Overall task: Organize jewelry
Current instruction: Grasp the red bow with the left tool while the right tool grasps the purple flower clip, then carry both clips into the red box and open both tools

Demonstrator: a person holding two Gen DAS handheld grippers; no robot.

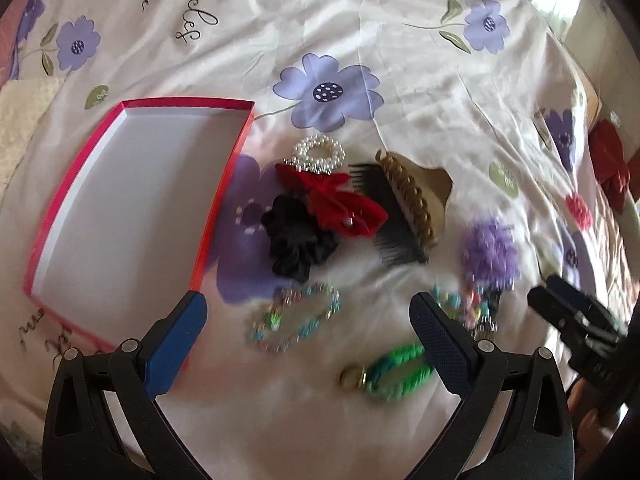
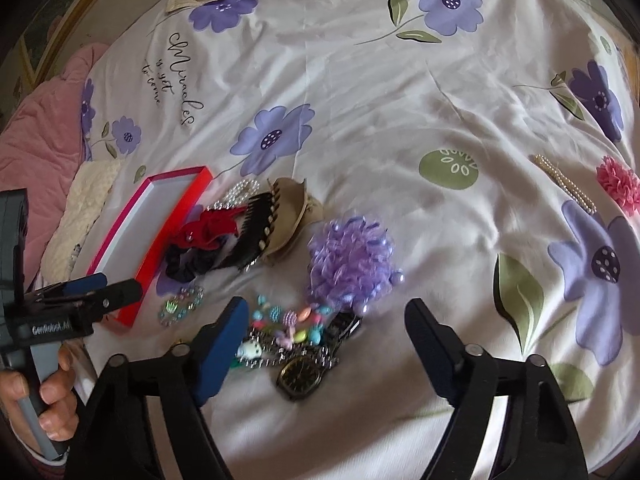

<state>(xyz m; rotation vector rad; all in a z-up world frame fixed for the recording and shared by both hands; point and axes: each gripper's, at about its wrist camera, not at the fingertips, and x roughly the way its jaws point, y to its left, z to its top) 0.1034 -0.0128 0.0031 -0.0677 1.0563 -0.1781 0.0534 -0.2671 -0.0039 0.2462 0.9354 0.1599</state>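
An open red box (image 1: 132, 200) with a white, bare inside lies on the bedspread at left. Right of it sit a pearl scrunchie (image 1: 318, 154), a red bow (image 1: 340, 200), a black scrunchie (image 1: 296, 240) and a black comb with a gold chain (image 1: 404, 208). My left gripper (image 1: 308, 312) hangs open above a pale bead bracelet (image 1: 294, 318), with a green braided keyring (image 1: 396, 372) near its right finger. My right gripper (image 2: 326, 308) is open over a colourful bead string (image 2: 292, 320) and a wristwatch (image 2: 300, 376), just below a purple pom-pom (image 2: 352, 260). Nothing is gripped.
A floral bedspread (image 2: 400, 120) covers the whole surface. A pearl hair clip (image 2: 566, 184) and a pink flower (image 2: 618, 184) lie far right. A pink quilt (image 2: 36, 136) and a cream cloth (image 2: 84, 208) lie beyond the box. A hand (image 2: 52, 392) holds the left gripper's handle.
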